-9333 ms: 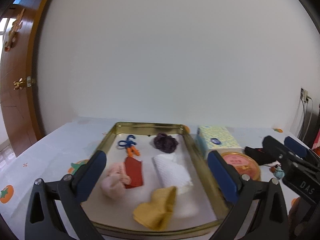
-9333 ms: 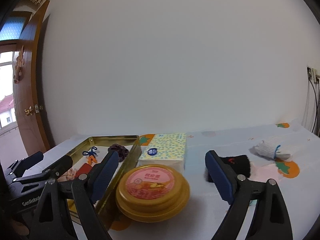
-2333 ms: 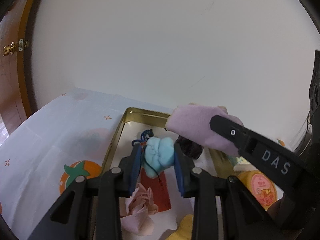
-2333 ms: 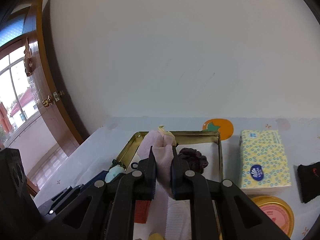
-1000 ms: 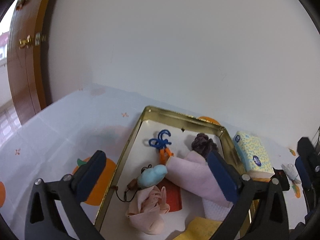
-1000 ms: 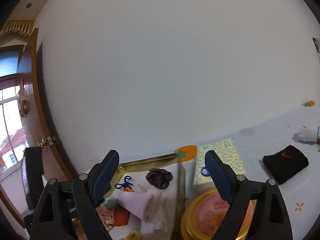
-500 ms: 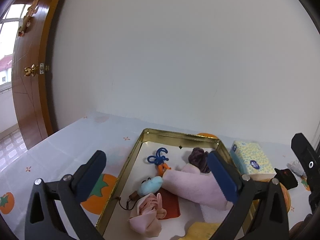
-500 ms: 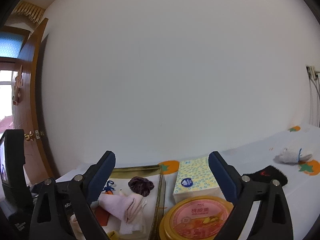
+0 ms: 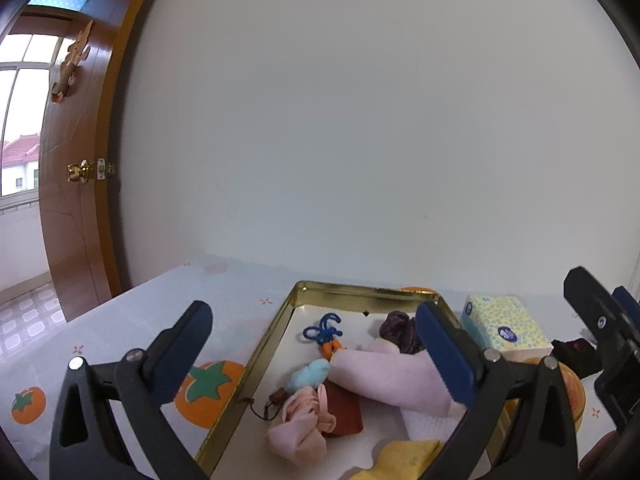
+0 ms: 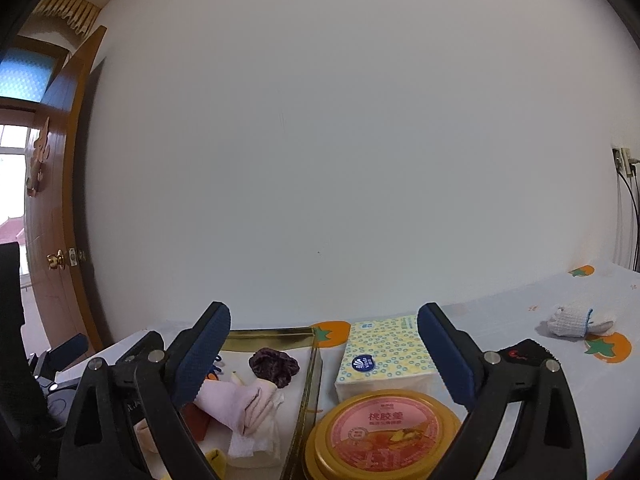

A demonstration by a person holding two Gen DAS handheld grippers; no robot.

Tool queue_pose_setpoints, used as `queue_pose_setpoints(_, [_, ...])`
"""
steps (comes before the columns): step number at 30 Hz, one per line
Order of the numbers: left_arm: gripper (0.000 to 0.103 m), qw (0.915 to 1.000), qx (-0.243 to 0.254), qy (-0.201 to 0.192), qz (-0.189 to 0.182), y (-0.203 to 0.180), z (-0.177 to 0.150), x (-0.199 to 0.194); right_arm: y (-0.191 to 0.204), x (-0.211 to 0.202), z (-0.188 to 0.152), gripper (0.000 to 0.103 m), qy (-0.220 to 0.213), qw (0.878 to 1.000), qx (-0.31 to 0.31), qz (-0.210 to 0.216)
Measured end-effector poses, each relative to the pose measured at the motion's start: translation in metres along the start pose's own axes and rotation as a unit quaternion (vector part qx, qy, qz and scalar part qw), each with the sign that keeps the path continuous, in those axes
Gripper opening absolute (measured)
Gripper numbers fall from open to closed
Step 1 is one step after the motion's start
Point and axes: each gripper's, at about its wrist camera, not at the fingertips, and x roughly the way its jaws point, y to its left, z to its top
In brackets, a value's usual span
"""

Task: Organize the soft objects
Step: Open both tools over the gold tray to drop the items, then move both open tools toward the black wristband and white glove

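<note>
Changes against the earlier frames:

- Gold tin tray (image 9: 256,364): two items added since 9.3 s ago.
- Light blue plush charm (image 9: 310,374): clamped in the left gripper (image 9: 316,354) 2.3 s ago; now lying in the tray, touching the orange-and-blue knot charm (image 9: 326,338) and the red cloth (image 9: 344,410).
- Pink rolled cloth (image 9: 390,376): clamped in the right gripper (image 10: 324,346) 2.3 s ago; now lying across the white towel (image 10: 256,442), beside the purple scrunchie (image 9: 398,330).
- Both grippers: fingers spread wide and empty, drawn back from the tray.
</note>
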Motion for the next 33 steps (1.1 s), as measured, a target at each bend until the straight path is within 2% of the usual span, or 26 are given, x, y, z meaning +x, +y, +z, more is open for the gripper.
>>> queue_pose_setpoints(15, [0.103, 0.9992, 0.034, 0.017, -0.012, -0.021, -0.009, -0.013, -0.022, -0.015, 0.002, 0.096, 0.009, 1.000, -0.007, -0.012])
queue_pose_setpoints(33, [0.103, 0.9954, 0.044, 0.032, -0.078, -0.083, -0.022, -0.040, -0.084, -0.034, 0.010, 0.096, 0.009, 0.999, -0.010, -0.050])
